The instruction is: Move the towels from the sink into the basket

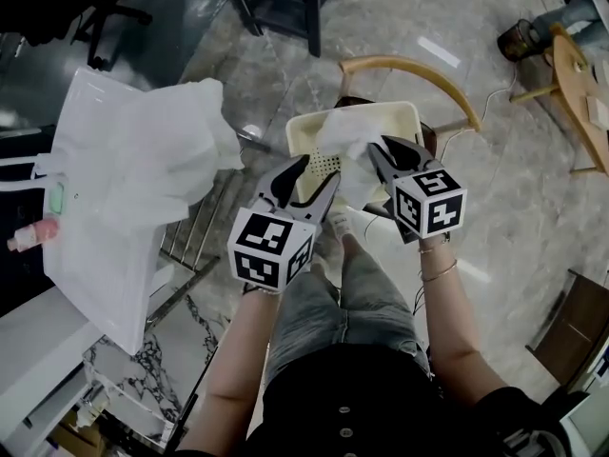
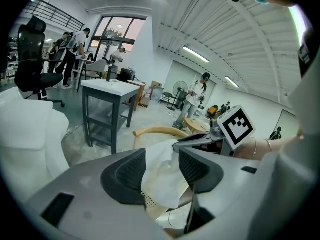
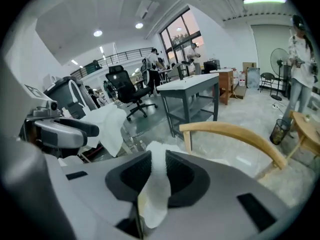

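Observation:
A white towel hangs over the cream perforated basket, which rests on a wooden chair. My right gripper is shut on the towel's upper edge; in the right gripper view the cloth is pinched between the dark pads of the right gripper. My left gripper is open just left of it. In the left gripper view the towel shows in the gap of the left gripper, and I cannot tell whether it touches. A second, large white towel lies draped at the left.
The chair's curved wooden backrest arcs behind the basket. A pink bottle stands at the far left edge. A grey table stands behind the chair, and a wooden stool at the right. People stand in the background.

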Tool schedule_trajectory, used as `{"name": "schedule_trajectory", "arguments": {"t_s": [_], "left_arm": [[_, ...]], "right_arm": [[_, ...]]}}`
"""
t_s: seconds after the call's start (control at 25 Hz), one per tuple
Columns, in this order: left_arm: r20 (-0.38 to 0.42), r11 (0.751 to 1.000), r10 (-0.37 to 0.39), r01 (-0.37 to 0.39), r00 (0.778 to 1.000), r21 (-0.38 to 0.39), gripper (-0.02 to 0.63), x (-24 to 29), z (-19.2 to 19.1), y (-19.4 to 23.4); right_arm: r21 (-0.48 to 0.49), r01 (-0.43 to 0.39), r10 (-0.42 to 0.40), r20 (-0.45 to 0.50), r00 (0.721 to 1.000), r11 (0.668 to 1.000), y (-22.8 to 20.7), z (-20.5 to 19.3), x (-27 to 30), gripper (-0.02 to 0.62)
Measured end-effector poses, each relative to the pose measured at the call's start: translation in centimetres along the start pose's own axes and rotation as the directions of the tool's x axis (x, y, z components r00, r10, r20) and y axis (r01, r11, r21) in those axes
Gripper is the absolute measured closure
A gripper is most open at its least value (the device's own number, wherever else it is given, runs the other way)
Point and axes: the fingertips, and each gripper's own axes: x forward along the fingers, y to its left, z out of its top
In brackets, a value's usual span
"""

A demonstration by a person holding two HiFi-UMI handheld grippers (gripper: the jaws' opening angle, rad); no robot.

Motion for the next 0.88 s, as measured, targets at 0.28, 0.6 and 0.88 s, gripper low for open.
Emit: {"name": "schedule_trajectory", "arguments": {"t_s": [0.28,0.6,0.88], "left_arm": [[0.008,1.0,0.009,-0.008,1.0,-0.02,0.403,0.6,0.0,0.4],[0.019,0.999,0.04,-0.039,0.999,-0.035,0.403,0.3,0.5,0.5],[0.072,0.989,0.148,-0.146,0.986,-0.026,0.403,-2.9,3.1,2.0]], "right_arm": [[-0.021,0.011,-0.012,-0.016,1.0,1.0,-0.4,-0.1,0.4,0.451],[-0.04,-0.039,0.039,0.0,0.999,0.998,0.8,1.0,0.1,0.445],[-0.138,-0.211,0.216,0.018,0.976,0.968,6.4,4.8,0.3,0.448]]}}
